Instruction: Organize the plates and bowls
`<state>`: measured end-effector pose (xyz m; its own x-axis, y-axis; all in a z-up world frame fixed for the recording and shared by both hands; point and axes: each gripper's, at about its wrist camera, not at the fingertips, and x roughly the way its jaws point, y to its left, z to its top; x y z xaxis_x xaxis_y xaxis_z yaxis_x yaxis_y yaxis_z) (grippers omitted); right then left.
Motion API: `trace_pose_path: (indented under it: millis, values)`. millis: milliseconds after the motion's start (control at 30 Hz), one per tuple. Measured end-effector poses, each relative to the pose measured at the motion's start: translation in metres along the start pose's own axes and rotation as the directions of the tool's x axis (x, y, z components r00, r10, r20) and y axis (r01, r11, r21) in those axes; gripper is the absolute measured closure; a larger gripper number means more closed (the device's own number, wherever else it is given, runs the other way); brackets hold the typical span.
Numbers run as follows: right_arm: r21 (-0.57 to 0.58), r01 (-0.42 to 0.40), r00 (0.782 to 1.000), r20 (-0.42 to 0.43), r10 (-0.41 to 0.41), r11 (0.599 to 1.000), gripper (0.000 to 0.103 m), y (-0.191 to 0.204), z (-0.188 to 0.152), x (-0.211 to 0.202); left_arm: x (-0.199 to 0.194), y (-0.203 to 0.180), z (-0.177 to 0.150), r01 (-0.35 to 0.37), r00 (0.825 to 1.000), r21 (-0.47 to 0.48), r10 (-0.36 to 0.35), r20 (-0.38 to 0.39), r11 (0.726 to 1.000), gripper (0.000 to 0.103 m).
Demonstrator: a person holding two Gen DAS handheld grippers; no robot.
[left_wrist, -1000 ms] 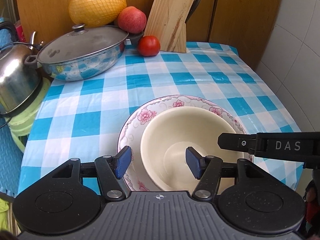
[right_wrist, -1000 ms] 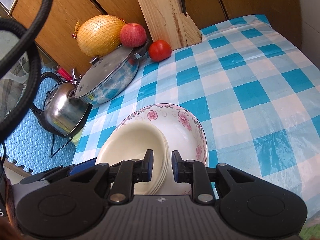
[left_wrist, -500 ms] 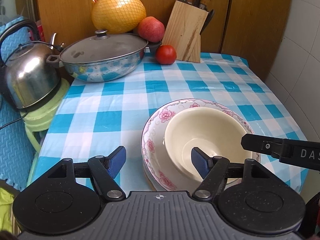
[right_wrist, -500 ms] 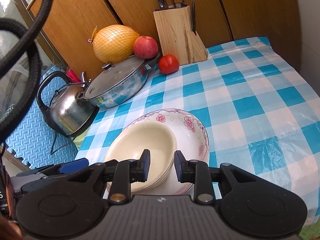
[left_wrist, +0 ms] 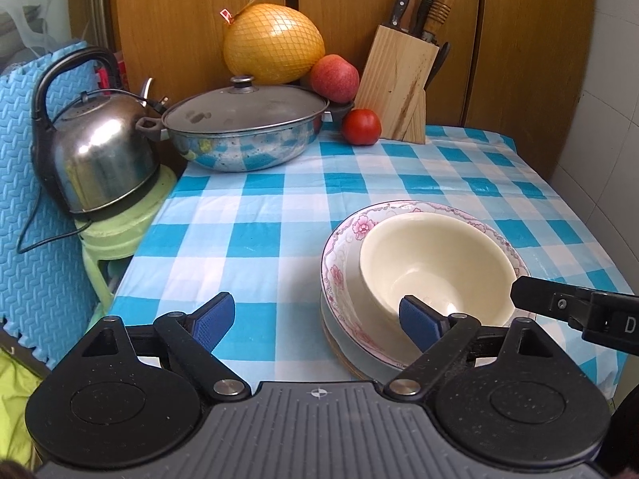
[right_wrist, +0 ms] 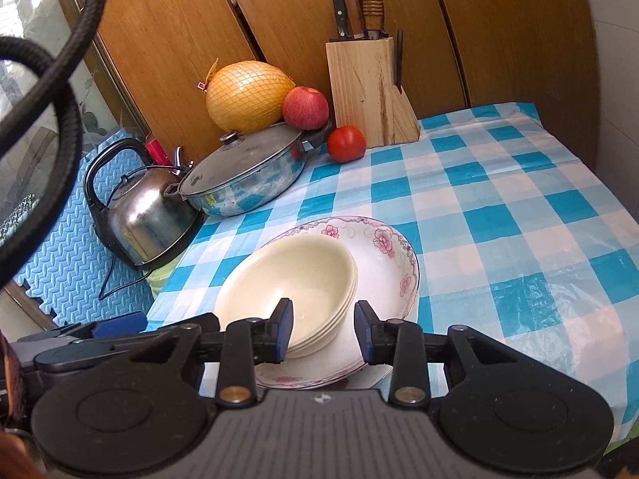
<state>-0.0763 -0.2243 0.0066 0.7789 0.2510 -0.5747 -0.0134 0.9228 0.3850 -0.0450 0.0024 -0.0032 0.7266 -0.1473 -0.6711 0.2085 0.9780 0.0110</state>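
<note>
On the near right part of the counter [left_wrist: 279, 215], which is covered with a blue-and-white checked cloth, a stack of cream bowls [left_wrist: 435, 263] sits nested inside a wide floral-rimmed plate [left_wrist: 339, 247]. From the right wrist view the bowl stack [right_wrist: 295, 279] shows several rims, one inside another, and it sits toward the left side of the floral plate [right_wrist: 391, 247], with bare plate showing on the right. Under the plate another pale dish edge and a brown rim show at the near side, but what they belong to cannot be told.

The left hand-held gripper [left_wrist: 317, 317] is spread wide and holds nothing; its right blue pad [left_wrist: 419, 321] lies in front of the near wall of the bowls, its left pad over bare cloth. The right hand-held gripper [right_wrist: 323, 329] is also released, with its jaws partly apart on either side of the near rim of the bowl stack; whether the pads touch the rim cannot be told.

Along the back of the counter stand a lidded pan [left_wrist: 243, 127], a netted pomelo [left_wrist: 273, 44], an apple [left_wrist: 333, 78], a tomato [left_wrist: 360, 127] and a wooden knife block [left_wrist: 395, 88]. A steel kettle [left_wrist: 96, 151] sits on a green stool just left of the counter.
</note>
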Motion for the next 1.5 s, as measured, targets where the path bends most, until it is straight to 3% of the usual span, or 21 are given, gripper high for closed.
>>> trace_pose_path:
  millis: [100,267,533,1500]
  values:
    - [-0.049,0.02,1.0,0.011,-0.02,0.999,0.069,0.01,-0.008,-0.001,-0.012,0.006,-0.006,-0.022,0.999,-0.031,0.023,0.029,0.999,0.002]
    - [-0.04,0.013,1.0,0.015,-0.012,0.999,0.068,0.011,-0.018,-0.01,-0.022,0.002,-0.022,-0.051,0.998,-0.02,0.051,0.041,0.999,0.0]
    - [-0.041,0.033,0.999,0.013,-0.033,0.999,0.065,0.009,-0.03,-0.02,-0.017,-0.008,-0.033,-0.05,0.999,0.007,0.05,0.003,0.999,0.0]
    - [-0.03,0.008,1.0,-0.009,-0.009,1.0,0.065,0.009,-0.034,-0.017,-0.016,-0.007,-0.033,-0.021,1.0,-0.015,0.021,-0.013,1.0,0.0]
